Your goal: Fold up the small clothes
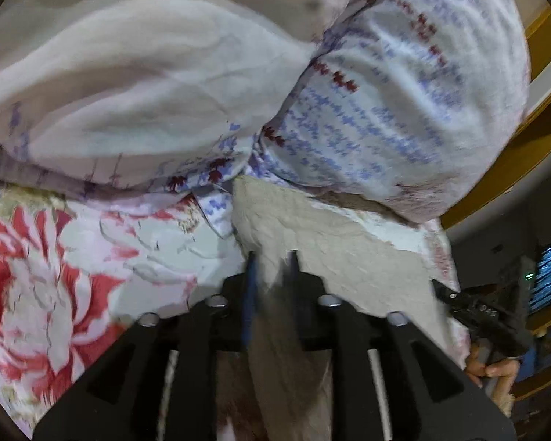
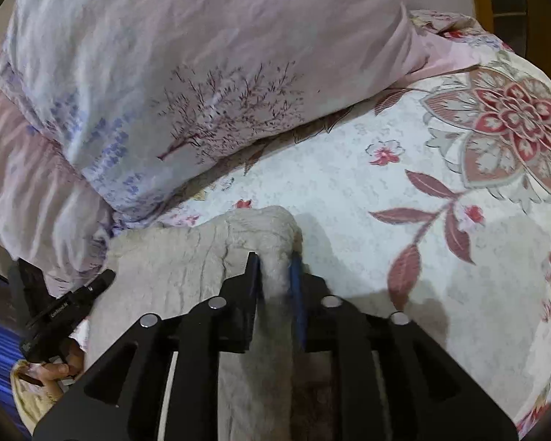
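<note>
Left gripper (image 1: 272, 257) and right gripper (image 2: 275, 257) each clamped on cloth (image 2: 172, 257) edge between fingers; likely mid-fold, blurred. Keep tension even, lay edge flat ahead on bedsheet (image 2: 349, 183).

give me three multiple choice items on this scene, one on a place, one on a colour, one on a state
1. Where does the pillow lie?
A. on the floral bedsheet
B. on a wooden floor
C. in a basket

2. What colour is the fuzzy cloth?
A. bright green
B. beige
C. black

3. How does the right gripper stand?
A. wide open, nothing in it
B. out of view
C. jaws shut on the cloth

Answers:
1 A, the pillow rests on the flowered sheet.
2 B, its nap is pale beige.
3 C, cloth is pinched between the jaws; the left gripper pinches it too.
</note>
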A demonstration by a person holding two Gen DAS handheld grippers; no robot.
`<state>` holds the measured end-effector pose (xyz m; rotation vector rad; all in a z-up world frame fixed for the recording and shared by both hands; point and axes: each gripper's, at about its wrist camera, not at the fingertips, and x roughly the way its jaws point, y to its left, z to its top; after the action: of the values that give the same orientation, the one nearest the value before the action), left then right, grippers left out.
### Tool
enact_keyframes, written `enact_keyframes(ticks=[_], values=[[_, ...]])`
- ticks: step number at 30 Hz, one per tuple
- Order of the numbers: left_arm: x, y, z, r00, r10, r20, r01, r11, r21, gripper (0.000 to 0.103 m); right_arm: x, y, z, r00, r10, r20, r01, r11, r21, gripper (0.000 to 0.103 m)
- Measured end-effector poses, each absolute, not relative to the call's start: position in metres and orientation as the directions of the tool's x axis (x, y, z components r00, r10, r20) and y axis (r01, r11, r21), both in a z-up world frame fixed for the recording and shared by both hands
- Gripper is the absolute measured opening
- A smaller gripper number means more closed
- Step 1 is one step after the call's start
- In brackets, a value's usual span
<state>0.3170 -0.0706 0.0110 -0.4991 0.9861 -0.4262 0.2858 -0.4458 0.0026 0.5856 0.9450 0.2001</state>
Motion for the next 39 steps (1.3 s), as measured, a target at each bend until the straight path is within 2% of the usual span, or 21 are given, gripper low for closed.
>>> enact_keyframes(ticks=[2,3,6,8,9,10,11,14,18,20,21,23,25,28,34,35,36,37,38,39], values=[[0.306,-0.065,0.015,0.477,-0.596,-0.646,0.118,0.772,-0.625,0.053,0.271,-0.452,0.006,0.595,0.438,-0.674,0.069,0.807,0.586,0.034],[0.298,-0.060,0.016,0.465,-0.623,-0.629,0.123,0.749,-0.651,0.057,0.264,-0.455,0.006,0.595,0.454,-0.664,0.060,0.798,0.600,0.034],[0.277,-0.056,0.016,0.427,-0.661,-0.617,0.127,0.720,-0.683,0.058,0.246,-0.456,0.001,0.570,0.506,-0.648,0.038,0.771,0.635,0.034],[0.265,-0.059,0.012,0.398,-0.673,-0.623,0.129,0.714,-0.688,0.058,0.238,-0.450,-0.006,0.547,0.538,-0.642,0.014,0.761,0.649,0.033],[0.258,-0.063,0.009,0.382,-0.681,-0.624,0.130,0.708,-0.694,0.056,0.237,-0.442,-0.008,0.542,0.539,-0.645,0.007,0.764,0.645,0.029],[0.255,-0.070,0.007,0.375,-0.686,-0.623,0.133,0.705,-0.697,0.056,0.234,-0.439,-0.009,0.553,0.523,-0.648,-0.003,0.780,0.626,0.014],[0.251,-0.076,0.006,0.372,-0.684,-0.628,0.139,0.710,-0.691,0.052,0.231,-0.438,-0.008,0.567,0.505,-0.651,-0.004,0.792,0.610,0.011],[0.242,-0.079,0.009,0.405,-0.644,-0.650,0.182,0.753,-0.633,0.040,0.227,-0.443,-0.013,0.586,0.484,-0.650,0.040,0.784,0.620,0.009],[0.236,-0.075,0.010,0.420,-0.625,-0.658,0.193,0.770,-0.608,0.041,0.225,-0.449,-0.021,0.583,0.467,-0.665,0.096,0.773,0.627,0.009],[0.231,-0.071,0.010,0.419,-0.633,-0.651,0.177,0.761,-0.625,0.044,0.222,-0.448,-0.018,0.593,0.465,-0.658,0.092,0.772,0.628,0.011],[0.229,-0.066,0.010,0.413,-0.645,-0.643,0.170,0.749,-0.641,0.051,0.219,-0.449,-0.017,0.594,0.471,-0.652,0.088,0.767,0.635,0.013],[0.222,-0.061,0.009,0.395,-0.668,-0.630,0.160,0.726,-0.669,0.064,0.206,-0.454,-0.012,0.595,0.497,-0.631,0.078,0.746,0.661,0.025],[0.212,-0.055,0.009,0.387,-0.685,-0.617,0.154,0.708,-0.689,0.066,0.191,-0.456,-0.008,0.592,0.533,-0.604,0.047,0.726,0.686,0.039],[0.197,-0.053,0.003,0.364,-0.702,-0.612,0.149,0.692,-0.706,0.066,0.166,-0.452,-0.003,0.590,0.557,-0.585,0.005,0.722,0.692,0.041],[0.178,-0.062,-0.008,0.333,-0.722,-0.606,0.139,0.673,-0.726,0.064,0.143,-0.437,-0.017,0.542,0.587,-0.602,0.004,0.715,0.699,0.041],[0.176,-0.064,-0.008,0.335,-0.719,-0.609,0.144,0.678,-0.721,0.063,0.142,-0.435,-0.019,0.542,0.579,-0.609,0.006,0.722,0.692,0.036],[0.174,-0.066,-0.008,0.332,-0.721,-0.609,0.149,0.677,-0.721,0.057,0.141,-0.435,-0.020,0.546,0.574,-0.610,0.004,0.726,0.687,0.028],[0.173,-0.067,-0.008,0.328,-0.725,-0.606,0.150,0.673,-0.724,0.052,0.139,-0.434,-0.018,0.560,0.571,-0.600,-0.007,0.728,0.686,0.016],[0.172,-0.069,-0.009,0.321,-0.730,-0.603,0.155,0.669,-0.727,0.040,0.135,-0.435,-0.014,0.582,0.564,-0.586,-0.017,0.729,0.685,0.015],[0.170,-0.072,-0.008,0.324,-0.718,-0.616,0.170,0.685,-0.708,0.034,0.134,-0.435,-0.009,0.599,0.556,-0.576,-0.027,0.733,0.680,0.014]])
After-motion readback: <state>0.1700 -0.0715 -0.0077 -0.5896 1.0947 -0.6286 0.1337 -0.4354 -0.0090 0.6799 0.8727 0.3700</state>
